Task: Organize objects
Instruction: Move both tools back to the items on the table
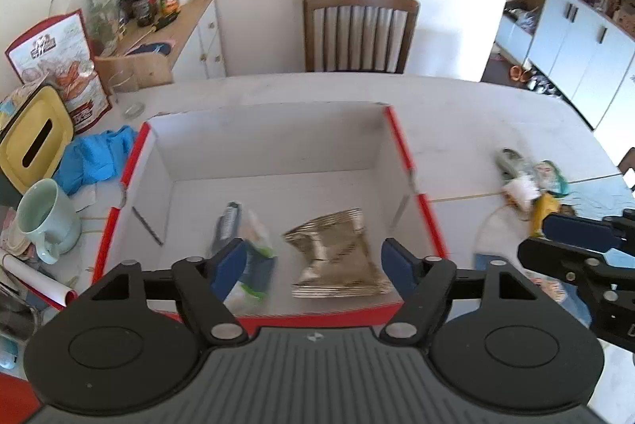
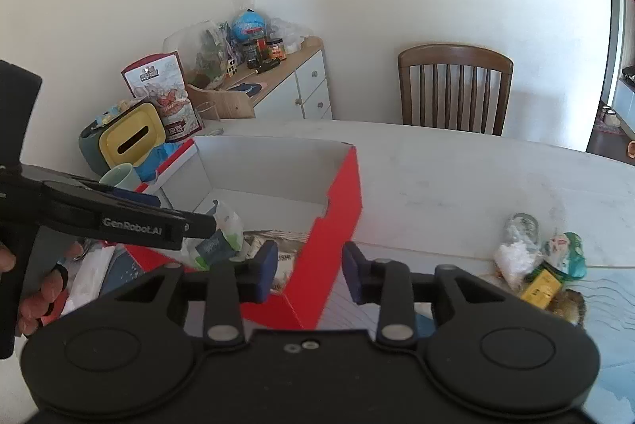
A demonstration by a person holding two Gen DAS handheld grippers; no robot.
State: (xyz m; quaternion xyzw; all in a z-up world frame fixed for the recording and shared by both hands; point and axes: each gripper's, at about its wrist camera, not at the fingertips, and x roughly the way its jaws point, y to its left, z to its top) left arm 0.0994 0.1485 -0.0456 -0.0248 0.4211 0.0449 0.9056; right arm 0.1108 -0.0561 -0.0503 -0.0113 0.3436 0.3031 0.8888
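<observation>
Two open grippers over a red box of packets

Left wrist view: the left gripper (image 1: 313, 261), blue pads spread wide and empty, hangs over a red cardboard box (image 1: 397, 134) at frame centre; inside lie a crinkled gold foil packet (image 1: 337, 253) and a blurred green-white packet (image 1: 250, 257). Right wrist view: the right gripper (image 2: 309, 271) is open and empty, straddling the box's red wall; "GenRobot.AI" reads on the left gripper at middle left; small loose packets (image 2: 539, 265) sit on the white table (image 2: 456, 178), lower right.
</observation>
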